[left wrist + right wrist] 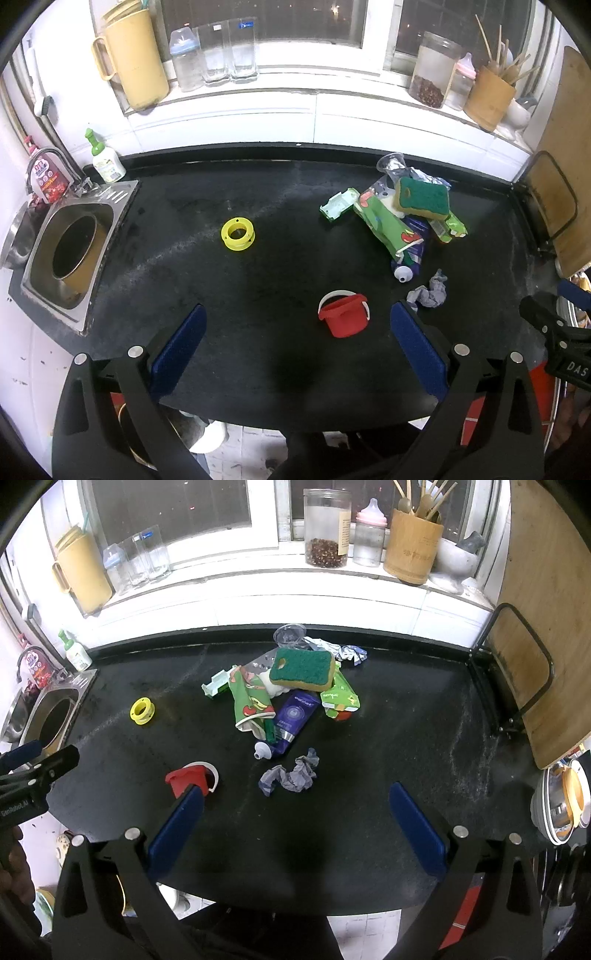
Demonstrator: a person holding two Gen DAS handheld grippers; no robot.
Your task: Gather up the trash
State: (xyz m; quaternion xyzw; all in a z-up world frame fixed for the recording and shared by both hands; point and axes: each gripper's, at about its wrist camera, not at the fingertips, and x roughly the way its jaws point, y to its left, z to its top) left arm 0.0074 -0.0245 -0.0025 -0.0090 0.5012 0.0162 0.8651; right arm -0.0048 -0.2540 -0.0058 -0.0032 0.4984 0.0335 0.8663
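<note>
Left hand-held gripper (295, 343): jaws spread wide, nothing between the pads, hanging over the desk's near edge. Right hand-held gripper (295, 819): same, spread wide and empty, also at the near edge, just right of the left one.

Desk (258, 302): black, with a sink (70, 251) at its left end.

Trash: one loose pile (291, 690) toward the back edge, right of centre. Strays lie nearer the front.

Count, largest first:
- sponge (303, 670), 1, on top of the pile
- green cartons, 2: one (253, 705) on the pile's left, one (340, 698) on its right
- purple tube (291, 720), 1, cap pointing to the near edge
- pale green tray (216, 685), 1, left of the pile
- clear cup (290, 635), 1, behind the pile
- red bucket (343, 314), 1, near the front edge, white handle
- crumpled paper (291, 775), 1 in front of the pile; a second wad (351, 651) at the back
- yellow ring (238, 234), 1, alone at mid-desk

Risks (judgement):
- Pile items overlap; pulling a carton from below would probably tip the sponge off and scatter the rest.
- Tube is rounded and may roll out of the pads.
- Crumpled paper is light, so a closing jaw could push it away instead of catching it.
- Both grippers are close together; reaching for the same pile risks a collision.
- Bucket looks like the bin; a knock could topple it.
</note>
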